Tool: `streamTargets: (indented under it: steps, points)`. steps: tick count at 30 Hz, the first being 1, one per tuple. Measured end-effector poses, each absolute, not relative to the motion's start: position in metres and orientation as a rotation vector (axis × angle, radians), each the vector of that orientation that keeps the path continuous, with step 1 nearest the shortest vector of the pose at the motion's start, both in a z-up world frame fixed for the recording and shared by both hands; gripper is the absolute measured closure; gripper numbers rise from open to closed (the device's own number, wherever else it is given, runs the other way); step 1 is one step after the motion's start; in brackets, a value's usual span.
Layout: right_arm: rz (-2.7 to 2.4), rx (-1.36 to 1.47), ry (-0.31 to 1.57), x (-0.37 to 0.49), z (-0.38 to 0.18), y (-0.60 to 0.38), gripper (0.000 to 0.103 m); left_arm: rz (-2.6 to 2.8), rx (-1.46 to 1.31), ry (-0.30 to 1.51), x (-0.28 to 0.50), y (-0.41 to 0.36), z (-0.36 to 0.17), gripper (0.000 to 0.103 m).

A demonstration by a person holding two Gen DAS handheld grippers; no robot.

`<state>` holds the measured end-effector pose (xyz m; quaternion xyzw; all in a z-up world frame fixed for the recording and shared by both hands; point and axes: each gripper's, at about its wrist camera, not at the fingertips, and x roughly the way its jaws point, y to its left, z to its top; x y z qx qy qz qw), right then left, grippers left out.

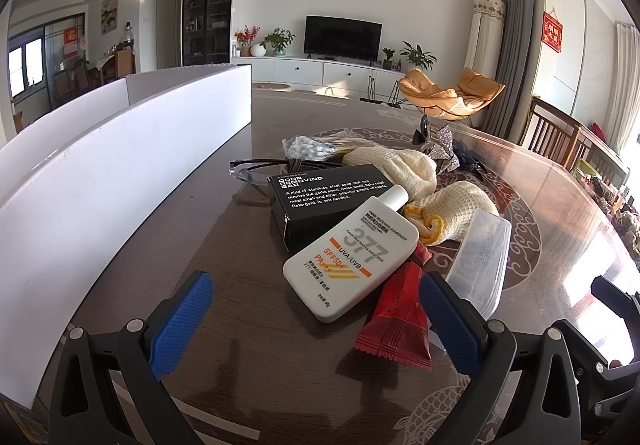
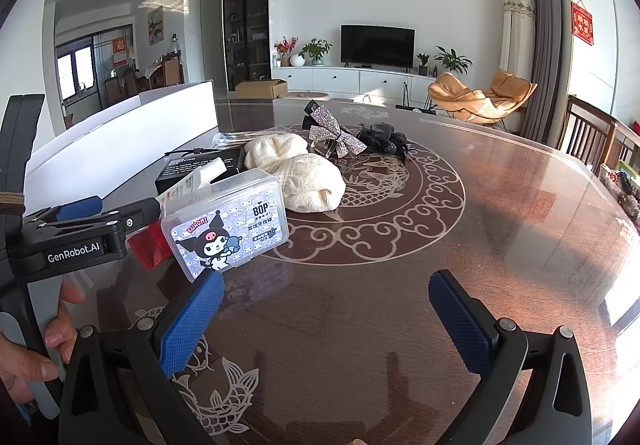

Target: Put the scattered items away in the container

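Observation:
A white sunscreen bottle (image 1: 352,257) leans on a black soap box (image 1: 320,201) on the round table. A red sachet (image 1: 400,317) lies beside it, partly behind my right-hand pad. A clear floss box (image 1: 480,265) shows its cartoon lid in the right wrist view (image 2: 228,225). Cream gloves (image 1: 400,173), cotton swabs (image 1: 320,147), glasses (image 1: 252,173) and a glitter bow (image 2: 336,133) lie behind. The white container (image 1: 100,173) stands at the left. My left gripper (image 1: 316,319) is open, just short of the bottle. My right gripper (image 2: 326,315) is open and empty over bare table.
A black hair clip (image 2: 382,139) lies behind the bow. The dark table (image 2: 460,265) has a pale dragon and fish pattern under glass. Wooden chairs (image 2: 588,137) stand at its right edge. The left gripper's body (image 2: 80,237) shows at the left of the right wrist view.

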<state>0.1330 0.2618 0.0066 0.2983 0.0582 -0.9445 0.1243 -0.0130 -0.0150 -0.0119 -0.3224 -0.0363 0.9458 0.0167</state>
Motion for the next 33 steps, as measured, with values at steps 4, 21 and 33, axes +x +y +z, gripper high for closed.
streamTargets:
  steps: [4, 21, 33]
  points:
    - [-2.753, 0.87, 0.172, 0.1328, 0.0065, 0.2617, 0.001, 2.94, -1.0, -0.117, -0.0126, -0.0152, -0.0115, 0.0]
    - [-2.752, 0.884, 0.193, 0.1324, 0.0061, 0.2609, 0.001, 2.941, -0.998, -0.124, -0.0118, -0.014, -0.0114, 0.0]
    - [-2.75, 0.892, 0.197, 0.1323, 0.0059, 0.2608, 0.0, 2.941, -0.998, -0.125, -0.0117, -0.0145, -0.0115, 0.0]
